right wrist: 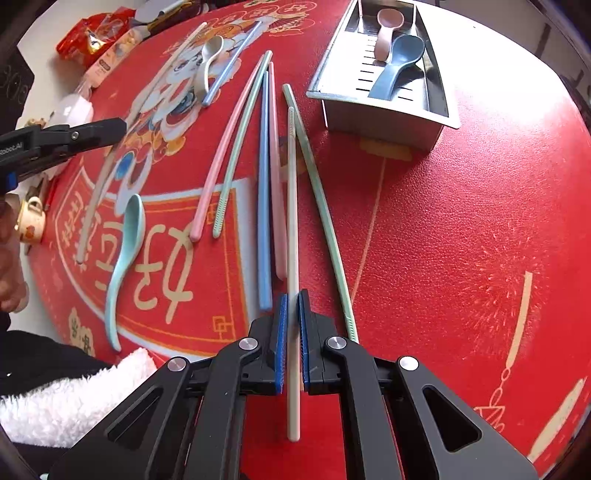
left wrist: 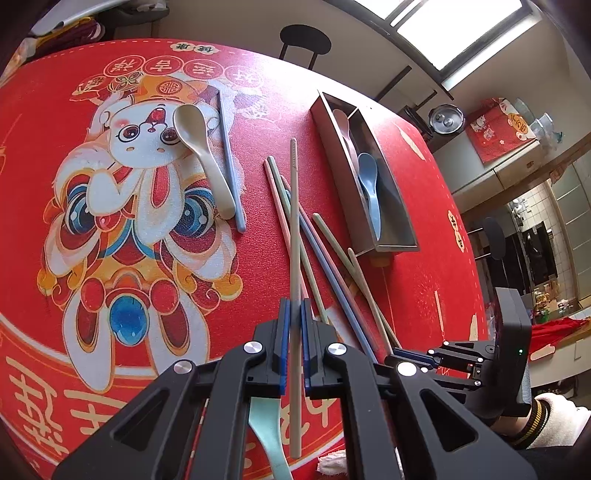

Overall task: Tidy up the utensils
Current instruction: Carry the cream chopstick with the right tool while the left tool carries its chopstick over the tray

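My left gripper (left wrist: 294,306) is shut on a beige chopstick (left wrist: 294,221) that runs straight out between its blue pads, lifted over the red mat. The right gripper (right wrist: 292,295) is shut on a second cream chopstick (right wrist: 291,184) whose far end lies among several loose pink, green and blue chopsticks (right wrist: 264,184). A metal utensil box (right wrist: 380,129) at the far right holds a blue spoon (right wrist: 402,55) and a pink spoon (right wrist: 388,22). A beige spoon (left wrist: 192,129) lies on the rabbit picture. Near the front edge rests a mint spoon (right wrist: 129,229).
The red mat (left wrist: 424,288) covers a round table. A snack packet (right wrist: 92,33) and a small mug (right wrist: 31,218) sit at its left rim. A black stool (left wrist: 304,40) stands beyond the far edge. A white fluffy sleeve (right wrist: 74,398) is close to the front edge.
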